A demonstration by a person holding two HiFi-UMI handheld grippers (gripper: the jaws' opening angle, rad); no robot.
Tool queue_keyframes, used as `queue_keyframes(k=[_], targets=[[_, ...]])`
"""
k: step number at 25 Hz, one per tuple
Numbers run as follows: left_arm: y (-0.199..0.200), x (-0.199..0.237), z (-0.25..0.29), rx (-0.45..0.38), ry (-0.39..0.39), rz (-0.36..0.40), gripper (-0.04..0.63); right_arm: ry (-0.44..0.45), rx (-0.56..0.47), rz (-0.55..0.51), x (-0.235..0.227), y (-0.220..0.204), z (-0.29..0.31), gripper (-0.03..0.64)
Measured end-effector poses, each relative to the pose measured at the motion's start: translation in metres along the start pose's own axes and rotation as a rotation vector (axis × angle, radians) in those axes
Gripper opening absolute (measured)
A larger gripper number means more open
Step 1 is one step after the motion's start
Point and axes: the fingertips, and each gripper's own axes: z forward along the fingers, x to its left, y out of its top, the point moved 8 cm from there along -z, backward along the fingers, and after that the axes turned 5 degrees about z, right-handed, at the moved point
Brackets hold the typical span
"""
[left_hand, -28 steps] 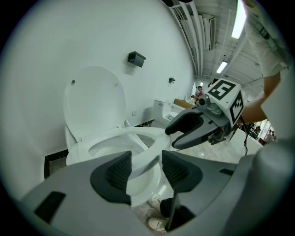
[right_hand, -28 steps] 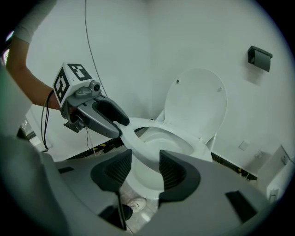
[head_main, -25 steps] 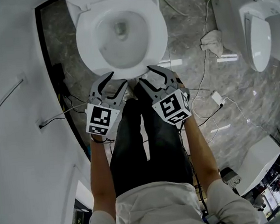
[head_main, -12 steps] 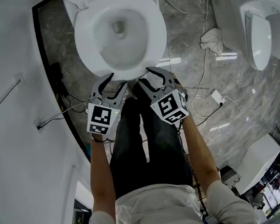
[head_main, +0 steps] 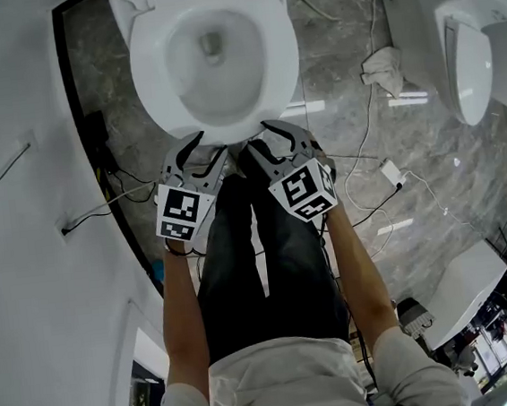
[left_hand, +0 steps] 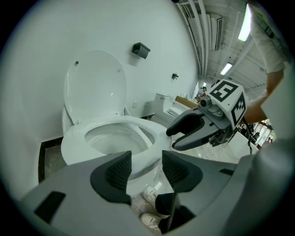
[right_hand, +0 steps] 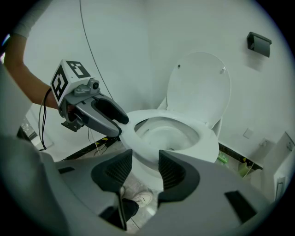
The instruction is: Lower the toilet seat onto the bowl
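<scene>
Toilet: seat (head_main: 280, 60) apparently flat on bowl (head_main: 215, 89), lid (left_hand: 94, 87) upright behind; long axis runs straight ahead. Left hand-held gripper (head_main: 207, 148) and right hand-held gripper (head_main: 260, 140): jaws apart, empty, side by side just short of the front rim, equally near.

Top edge apparently crops rear of toilet (head_main: 150, 73).

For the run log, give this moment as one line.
left gripper open, empty | right gripper open, empty | both clear of bowl front | seat looks down | lid upright
</scene>
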Motion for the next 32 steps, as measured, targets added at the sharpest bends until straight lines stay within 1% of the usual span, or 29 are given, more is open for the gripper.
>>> queue_keyframes(k=[5, 12, 22, 32], targets=[[-0.008, 0.001, 0.006, 0.006, 0.004, -0.01, 0.224, 0.001, 0.016, -0.003, 0.002, -0.008, 0.006, 0.196], [-0.019, 0.004, 0.019, 0.03, -0.011, -0.008, 0.224, 0.005, 0.033, 0.006, 0.003, -0.02, 0.017, 0.195], [-0.032, 0.007, 0.03, 0.046, -0.002, -0.036, 0.224, 0.015, 0.07, 0.033, 0.0, -0.042, 0.037, 0.17], [-0.048, 0.006, 0.036, 0.069, 0.006, -0.062, 0.224, 0.013, 0.103, 0.037, -0.001, -0.056, 0.054, 0.169]])
